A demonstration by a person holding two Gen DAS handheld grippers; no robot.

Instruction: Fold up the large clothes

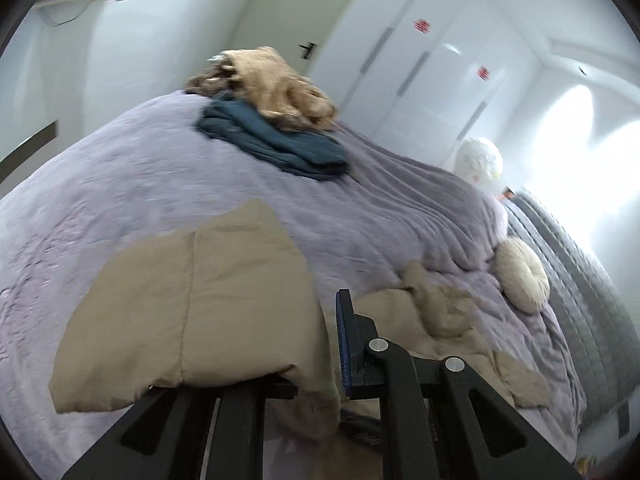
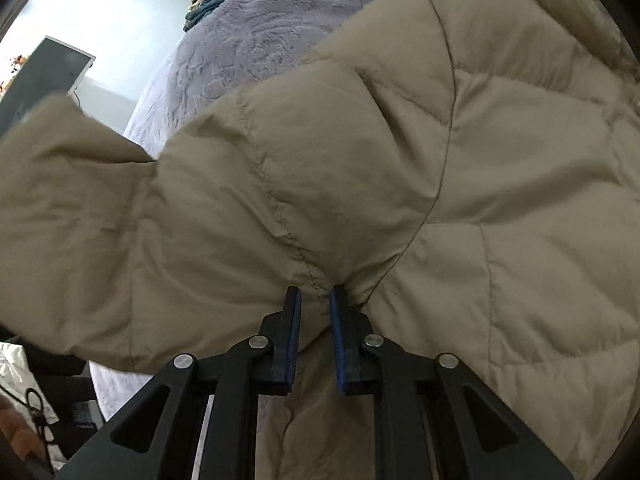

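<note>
A beige quilted jacket (image 2: 400, 160) lies spread on the purple bedspread (image 2: 248, 40) and fills the right wrist view. My right gripper (image 2: 315, 296) is shut on a pinched fold of it near a seam, blue pads pressing from both sides. In the left wrist view a padded flap of the same jacket (image 1: 192, 300) hangs lifted above the bed. My left gripper (image 1: 320, 360) is shut on that flap's edge. The fabric drapes over and hides its left finger; only the right blue pad (image 1: 345, 344) shows. More of the jacket lies crumpled behind it.
A tan garment (image 1: 280, 84) lies on a dark blue one (image 1: 288, 144) at the bed's far side. A round cream cushion (image 1: 520, 274) and a white plush shape (image 1: 478, 162) sit by the grey padded headboard (image 1: 580, 292). White wardrobe doors (image 1: 420, 80) stand behind.
</note>
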